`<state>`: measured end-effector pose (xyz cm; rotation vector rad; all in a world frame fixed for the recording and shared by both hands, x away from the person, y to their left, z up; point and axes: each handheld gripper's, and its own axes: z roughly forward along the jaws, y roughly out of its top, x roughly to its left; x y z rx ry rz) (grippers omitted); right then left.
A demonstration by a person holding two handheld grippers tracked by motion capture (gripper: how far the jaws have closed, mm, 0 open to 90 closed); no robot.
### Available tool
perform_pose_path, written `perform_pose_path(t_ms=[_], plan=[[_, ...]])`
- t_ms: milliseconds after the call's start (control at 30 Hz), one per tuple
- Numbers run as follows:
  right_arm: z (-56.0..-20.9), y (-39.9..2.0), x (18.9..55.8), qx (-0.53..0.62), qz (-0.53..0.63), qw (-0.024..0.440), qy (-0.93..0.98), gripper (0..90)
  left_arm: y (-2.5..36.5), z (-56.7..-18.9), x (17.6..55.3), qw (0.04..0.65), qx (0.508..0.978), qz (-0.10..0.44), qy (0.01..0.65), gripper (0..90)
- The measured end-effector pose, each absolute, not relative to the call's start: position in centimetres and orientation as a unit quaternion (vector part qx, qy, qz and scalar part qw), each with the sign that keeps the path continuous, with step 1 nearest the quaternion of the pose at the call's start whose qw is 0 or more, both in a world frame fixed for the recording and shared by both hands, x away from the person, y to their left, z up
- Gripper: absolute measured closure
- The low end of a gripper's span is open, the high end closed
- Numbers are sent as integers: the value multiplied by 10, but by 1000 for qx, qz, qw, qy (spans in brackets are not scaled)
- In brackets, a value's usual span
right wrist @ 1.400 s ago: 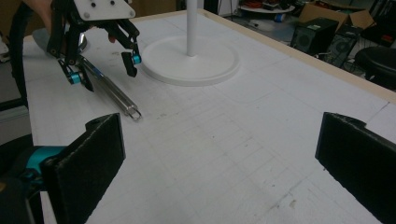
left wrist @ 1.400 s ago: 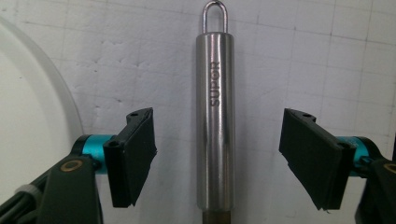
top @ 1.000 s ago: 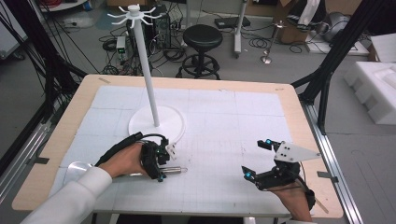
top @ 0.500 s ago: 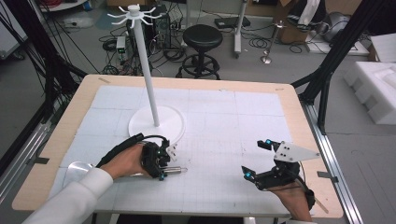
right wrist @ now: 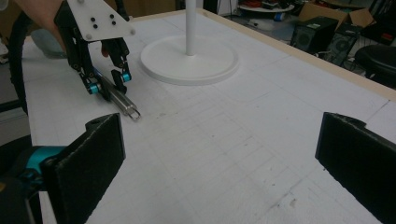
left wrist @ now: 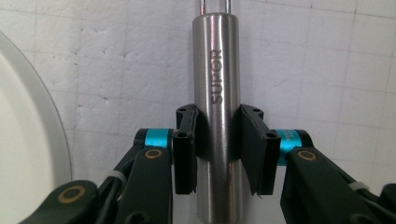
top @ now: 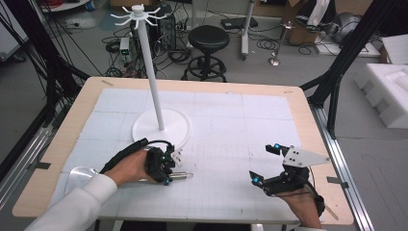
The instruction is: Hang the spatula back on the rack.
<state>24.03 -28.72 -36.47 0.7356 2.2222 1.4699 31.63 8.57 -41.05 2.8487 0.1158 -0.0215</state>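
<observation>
Left hand-held gripper (top: 169,169) sits lower left of centre in the high view, low over the desk (top: 231,120), jaws pointing toward the right of the frame. The left hand (top: 130,166) wraps its body, and the forearm in a white sleeve (top: 72,207) runs in from the bottom left corner. Its jaws have just been closing, with a steel handle (left wrist: 218,116) between them. In the left gripper view both pads (left wrist: 187,149) sit flush against the handle's sides, so it is clamped on it. The handle runs straight up the middle of that frame, lettered "SUPOR", with two thin wires leaving its far end at the top edge.

In the high view the handle lies flat on the desk, poking out to the right of the left jaws, just below the round base of the white stand (top: 161,129). A shiny round part (top: 79,174) lies behind the left wrist; can't tell whether it belongs to the handle.

Right hand-held gripper (top: 264,163) sits at lower right of the high view, jaws wide, nothing between them. The right hand (top: 300,204) comes up from the bottom edge. The gripper lies roughly level, pointing toward the upper left; the right gripper view looks across the desk at the left one and the stand.
</observation>
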Motion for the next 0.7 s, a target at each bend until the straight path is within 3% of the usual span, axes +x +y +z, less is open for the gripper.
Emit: perform_pose_path(t_ms=[433,700], plan=[[-364,-288,240,261,522,189,790,5,84,-409,316,137,989,-11,46,690],[-364,-288,240,261,522,190,789,5,96,-392,316,177,983,-7,47,692]])
